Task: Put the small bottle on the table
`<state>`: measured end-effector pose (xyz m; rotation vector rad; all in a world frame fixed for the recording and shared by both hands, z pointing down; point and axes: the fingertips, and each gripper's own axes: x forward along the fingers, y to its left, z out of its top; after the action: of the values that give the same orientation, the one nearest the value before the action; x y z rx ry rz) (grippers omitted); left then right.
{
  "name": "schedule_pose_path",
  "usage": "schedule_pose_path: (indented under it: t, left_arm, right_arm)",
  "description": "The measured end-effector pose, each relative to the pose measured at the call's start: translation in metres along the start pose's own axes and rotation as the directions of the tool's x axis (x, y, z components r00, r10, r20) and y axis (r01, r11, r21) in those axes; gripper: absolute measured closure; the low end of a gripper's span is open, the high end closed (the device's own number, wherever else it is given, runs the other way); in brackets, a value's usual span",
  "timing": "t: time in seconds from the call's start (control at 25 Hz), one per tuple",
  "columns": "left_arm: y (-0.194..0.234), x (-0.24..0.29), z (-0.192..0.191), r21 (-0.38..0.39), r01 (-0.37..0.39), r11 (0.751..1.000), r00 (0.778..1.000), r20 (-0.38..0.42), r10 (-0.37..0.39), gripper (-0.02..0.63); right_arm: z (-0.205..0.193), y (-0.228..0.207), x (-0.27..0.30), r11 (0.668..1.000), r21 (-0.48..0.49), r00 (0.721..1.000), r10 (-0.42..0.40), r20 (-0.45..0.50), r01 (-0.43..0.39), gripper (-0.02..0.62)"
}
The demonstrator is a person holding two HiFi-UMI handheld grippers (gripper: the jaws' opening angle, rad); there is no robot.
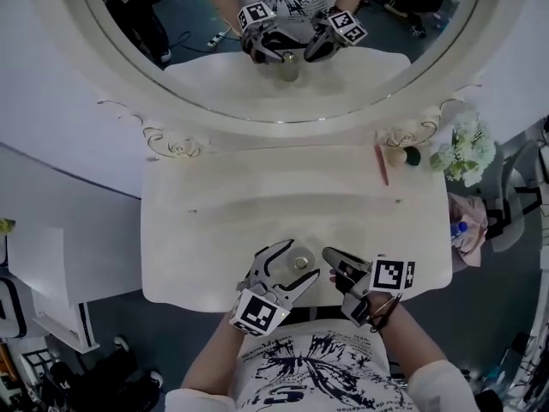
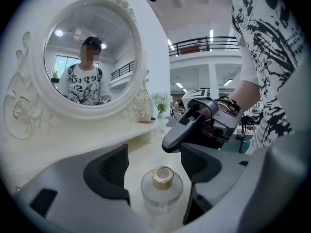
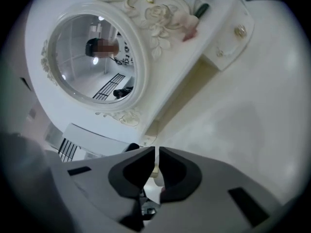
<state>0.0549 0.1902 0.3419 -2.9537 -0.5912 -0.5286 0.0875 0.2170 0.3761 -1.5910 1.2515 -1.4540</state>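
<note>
The small bottle (image 1: 300, 263), clear glass with a gold cap, stands on the white dressing table (image 1: 214, 221) near its front edge. My left gripper (image 1: 302, 260) straddles the bottle with its jaws spread. In the left gripper view the bottle (image 2: 162, 188) sits low between the dark pads (image 2: 114, 169), and a sliver of table shows beside the glass on the left. My right gripper (image 1: 328, 253) lies just right of the bottle, shut with nothing in it. In the right gripper view its pads (image 3: 131, 171) meet at the tips (image 3: 155, 152). The right gripper (image 2: 170, 141) also shows in the left gripper view, just beyond the bottle.
A big oval mirror (image 1: 171, 84) rises behind the table and reflects both grippers and the bottle. At the back right lie a pink stick (image 1: 382, 163), a small round pot (image 1: 395, 154) and a dark knob (image 1: 413, 155). White flowers (image 1: 467, 148) stand at the right edge.
</note>
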Motion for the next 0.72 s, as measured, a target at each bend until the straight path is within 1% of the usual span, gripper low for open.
schedule_pose_path:
  t: [0.04,0.08,0.12,0.16,0.24,0.32,0.4,0.44,0.52,0.56,0.6,0.64,0.72]
  left_arm:
    - [0.005,-0.005,0.006,-0.002,-0.030,1.000,1.000,0.004,0.030,0.258]
    - [0.011,-0.010,0.011,-0.003,-0.068,0.998,0.998,0.005,0.068,0.316]
    - [0.017,-0.014,0.017,-0.001,-0.109,0.994,0.994,0.006,0.109,0.443]
    - [0.023,-0.018,0.022,0.002,-0.142,0.990,0.990,0.009,0.142,0.508]
    - [0.033,-0.024,0.032,0.001,-0.183,0.983,0.983,0.019,0.183,0.542]
    - [0.043,-0.029,0.043,-0.010,-0.212,0.977,0.977,0.033,0.212,0.581]
    - [0.053,-0.035,0.054,-0.019,-0.244,0.970,0.969,0.041,0.245,0.586]
    - [0.057,-0.039,0.059,-0.026,-0.260,0.965,0.965,0.041,0.260,0.588]
    - [0.066,-0.045,0.067,-0.045,-0.288,0.957,0.956,0.044,0.290,0.588]
    - [0.070,-0.048,0.071,-0.053,-0.300,0.952,0.952,0.047,0.302,0.588]
    - [0.074,-0.050,0.074,-0.060,-0.311,0.949,0.948,0.051,0.314,0.588]
    - [0.077,-0.053,0.078,-0.068,-0.320,0.945,0.944,0.056,0.324,0.588]
    - [0.084,-0.059,0.085,-0.099,-0.335,0.937,0.937,0.071,0.342,0.588]
  right_arm:
    - [0.005,0.006,-0.004,0.999,-0.042,1.000,-0.009,0.015,0.010,0.558]
    - [0.009,0.011,-0.008,0.996,-0.084,0.999,-0.017,0.030,0.019,0.560]
    - [0.014,0.018,-0.011,0.992,-0.124,0.999,-0.021,0.047,0.026,0.563]
    - [0.019,0.024,-0.014,0.986,-0.165,0.998,-0.022,0.065,0.032,0.567]
    - [0.028,0.038,-0.018,0.964,-0.261,0.994,-0.024,0.103,0.051,0.575]
    - [0.038,0.052,-0.020,0.926,-0.369,0.989,-0.034,0.145,0.086,0.578]
    - [0.046,0.066,-0.022,0.867,-0.479,0.980,-0.051,0.190,0.138,0.578]
    - [0.049,0.073,-0.023,0.828,-0.536,0.975,-0.059,0.214,0.167,0.578]
    - [0.053,0.088,-0.025,0.736,-0.641,0.965,-0.065,0.255,0.218,0.578]
    - [0.055,0.095,-0.025,0.692,-0.682,0.961,-0.061,0.270,0.236,0.578]
    - [0.057,0.102,-0.026,0.656,-0.713,0.957,-0.054,0.283,0.248,0.578]
    - [0.060,0.108,-0.026,0.629,-0.734,0.954,-0.046,0.296,0.258,0.578]
    - [0.064,0.118,-0.027,0.588,-0.759,0.945,-0.031,0.325,0.280,0.578]
